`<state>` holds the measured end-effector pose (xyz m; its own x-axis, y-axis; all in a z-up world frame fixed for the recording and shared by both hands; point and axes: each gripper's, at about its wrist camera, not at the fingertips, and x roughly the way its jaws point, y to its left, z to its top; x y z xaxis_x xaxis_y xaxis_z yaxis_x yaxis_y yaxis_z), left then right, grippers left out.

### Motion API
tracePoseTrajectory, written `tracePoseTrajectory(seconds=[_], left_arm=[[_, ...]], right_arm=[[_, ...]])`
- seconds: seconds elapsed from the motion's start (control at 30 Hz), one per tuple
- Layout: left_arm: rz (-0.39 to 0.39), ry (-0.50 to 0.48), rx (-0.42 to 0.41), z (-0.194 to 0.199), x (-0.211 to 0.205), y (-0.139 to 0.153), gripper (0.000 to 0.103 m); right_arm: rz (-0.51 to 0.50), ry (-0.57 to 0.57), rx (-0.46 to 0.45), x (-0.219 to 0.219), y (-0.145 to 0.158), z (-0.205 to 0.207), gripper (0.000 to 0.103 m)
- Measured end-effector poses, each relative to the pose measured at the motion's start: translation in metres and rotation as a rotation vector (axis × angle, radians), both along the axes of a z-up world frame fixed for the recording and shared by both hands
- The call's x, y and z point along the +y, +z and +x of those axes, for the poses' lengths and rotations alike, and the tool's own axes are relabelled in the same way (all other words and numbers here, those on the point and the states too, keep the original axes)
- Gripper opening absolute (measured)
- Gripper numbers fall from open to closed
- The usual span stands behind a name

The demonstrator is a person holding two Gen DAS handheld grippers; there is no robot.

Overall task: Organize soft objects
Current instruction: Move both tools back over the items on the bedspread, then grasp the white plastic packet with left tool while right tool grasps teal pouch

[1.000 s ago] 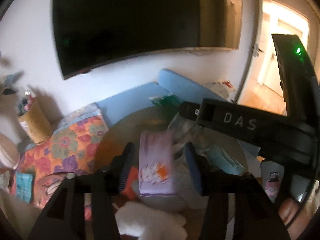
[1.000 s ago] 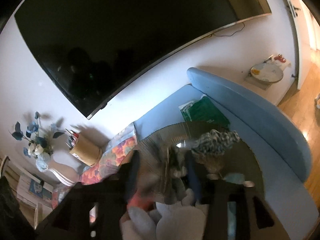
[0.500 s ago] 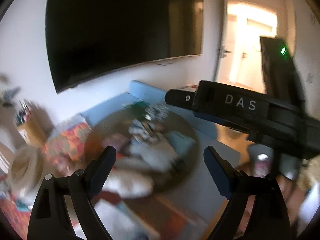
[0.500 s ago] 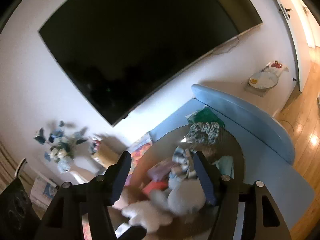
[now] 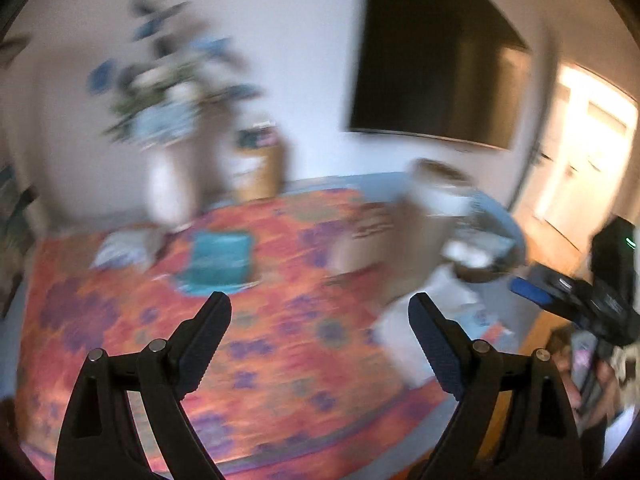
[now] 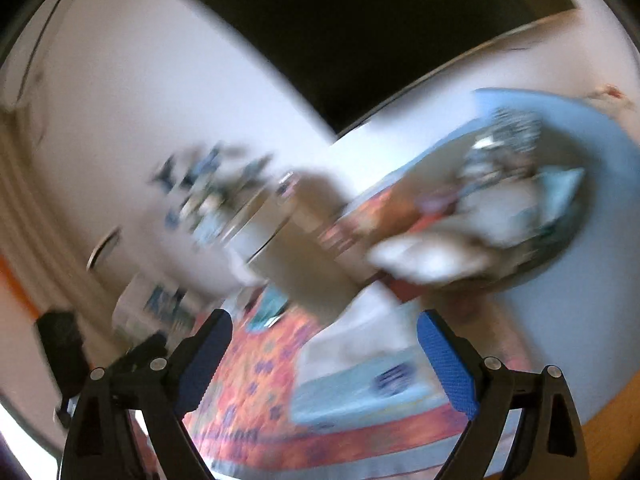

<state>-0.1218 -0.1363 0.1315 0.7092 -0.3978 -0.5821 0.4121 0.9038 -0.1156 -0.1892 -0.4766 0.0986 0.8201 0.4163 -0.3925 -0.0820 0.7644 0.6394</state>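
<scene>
My left gripper [image 5: 319, 300] stands open and empty above an orange floral cloth [image 5: 280, 360]. A folded teal cloth [image 5: 220, 256] lies on that cloth just beyond the fingertips. My right gripper [image 6: 325, 318] has its jaws opening, with nothing between them. It hangs over the floral cloth [image 6: 256, 392] and a folded white and pale blue cloth [image 6: 360, 380]. Further right, a round basket [image 6: 560, 248] holds a blurred heap of soft things, with a white plush [image 6: 432, 256] at its near edge. The right gripper's blue pad [image 5: 532, 292] shows at the right of the left wrist view.
A white vase of blue flowers [image 5: 172, 184] and a wooden holder [image 5: 260, 172] stand at the back by the wall. A dark screen [image 5: 432, 80] hangs above. A lit doorway [image 5: 592, 160] is at the right. A blue surface [image 6: 580, 320] lies under the basket.
The left jaws let go of a lilac cloth over the basket and spread wide. The right jaws widened too. Both views have swung left, from the basket to the floral cloth.
</scene>
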Motion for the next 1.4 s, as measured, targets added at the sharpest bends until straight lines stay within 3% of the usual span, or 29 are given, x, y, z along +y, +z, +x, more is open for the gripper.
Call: tracePoseTrajectory(seconds=[0.2,0.33,0.4,0.5,0.6,0.7,0.87,1.0,1.17,1.4], left_arm=[[0.036,0.205,0.013,0.033,0.074,-0.027,0.09],[0.149,0.294,-0.01,0.055,0.096,-0.06,0.09],[0.201,0.298,0.001,0.065,0.102,-0.08,0.09],[0.207,0.289,0.032,0.074,0.112,-0.1,0.09],[0.154,0.316,0.091,0.082,0.127,-0.118,0.09],[0.114,0.363,0.151,0.089,0.137,-0.123,0.09],[0.134,0.396,0.214,0.099,0.139,-0.134,0.09],[0.181,0.405,0.245,0.102,0.135,-0.139,0.09],[0.193,0.407,0.248,0.102,0.134,-0.14,0.091],[0.196,0.411,0.259,0.103,0.134,-0.141,0.097]], right_arm=[[-0.177,0.305,-0.037,0.124,0.007,0.022,0.096],[-0.312,0.346,0.069,0.199,-0.012,0.062,0.098],[-0.334,0.345,0.12,0.223,-0.025,0.086,0.098],[-0.363,0.326,0.167,0.243,-0.049,0.119,0.098],[-0.478,0.256,0.19,0.261,-0.071,0.14,0.098],[-0.508,0.234,0.231,0.264,-0.085,0.148,0.098],[-0.504,0.245,0.282,0.261,-0.094,0.156,0.101],[-0.586,0.25,0.292,0.274,-0.096,0.155,0.103],[-0.687,0.248,0.313,0.286,-0.099,0.154,0.103],[-0.693,0.248,0.315,0.288,-0.1,0.155,0.103]])
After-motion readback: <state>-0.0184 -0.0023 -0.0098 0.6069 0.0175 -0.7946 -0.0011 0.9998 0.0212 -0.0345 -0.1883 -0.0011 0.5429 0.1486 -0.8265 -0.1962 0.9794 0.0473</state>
